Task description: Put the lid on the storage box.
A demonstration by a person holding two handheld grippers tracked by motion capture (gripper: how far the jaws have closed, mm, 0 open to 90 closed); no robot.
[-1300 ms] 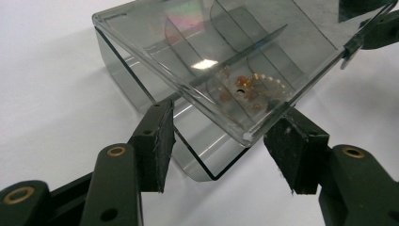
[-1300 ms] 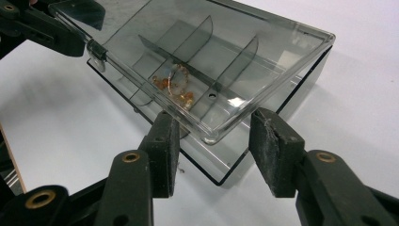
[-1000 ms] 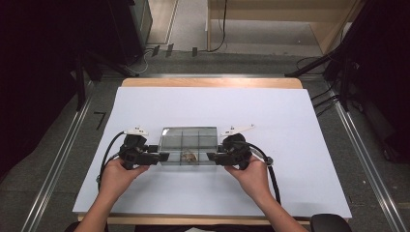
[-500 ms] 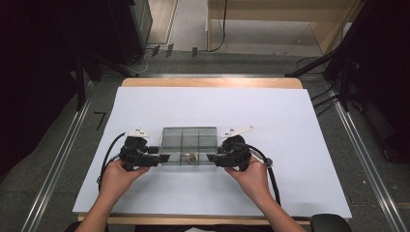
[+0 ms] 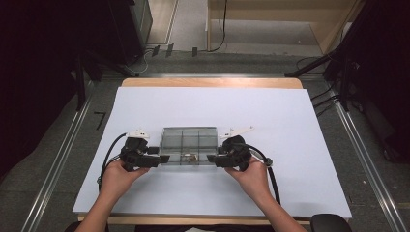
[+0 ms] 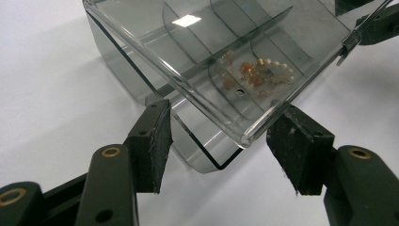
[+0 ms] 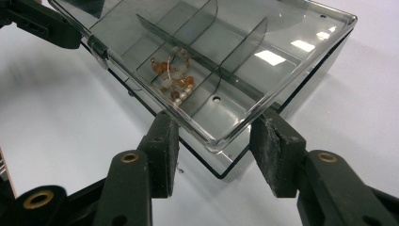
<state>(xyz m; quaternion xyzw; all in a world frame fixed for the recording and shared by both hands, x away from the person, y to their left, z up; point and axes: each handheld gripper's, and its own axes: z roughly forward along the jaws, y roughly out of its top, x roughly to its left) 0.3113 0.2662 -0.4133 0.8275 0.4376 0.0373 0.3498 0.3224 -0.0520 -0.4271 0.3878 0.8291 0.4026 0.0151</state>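
A clear smoke-tinted plastic compartment box point(image 5: 188, 145) with its lid point(image 6: 226, 70) down lies on the white sheet point(image 5: 270, 121) covering the table, toward the near edge and about midway between left and right. One near compartment holds a small beaded bracelet point(image 7: 171, 77) of orange and pale beads. By its look the box is light, rigid and smooth-walled, so it is likely to slip or skate on the sheet, and the thin lid could crack or spring under a hard pinch; the end corners, where lid edge and base wall meet, seem the soundest hold. The left gripper point(image 6: 221, 141) sits at the box's left end, its jaws straddling a corner and standing wide; they have just been opening, with visible gaps between pads and plastic, so nothing is gripped. The right gripper point(image 7: 214, 146) sits at the right end, its jaws likewise astride a corner; the right pad point(image 7: 275, 150) is at or against the lid edge, but no firm clamp is evident.
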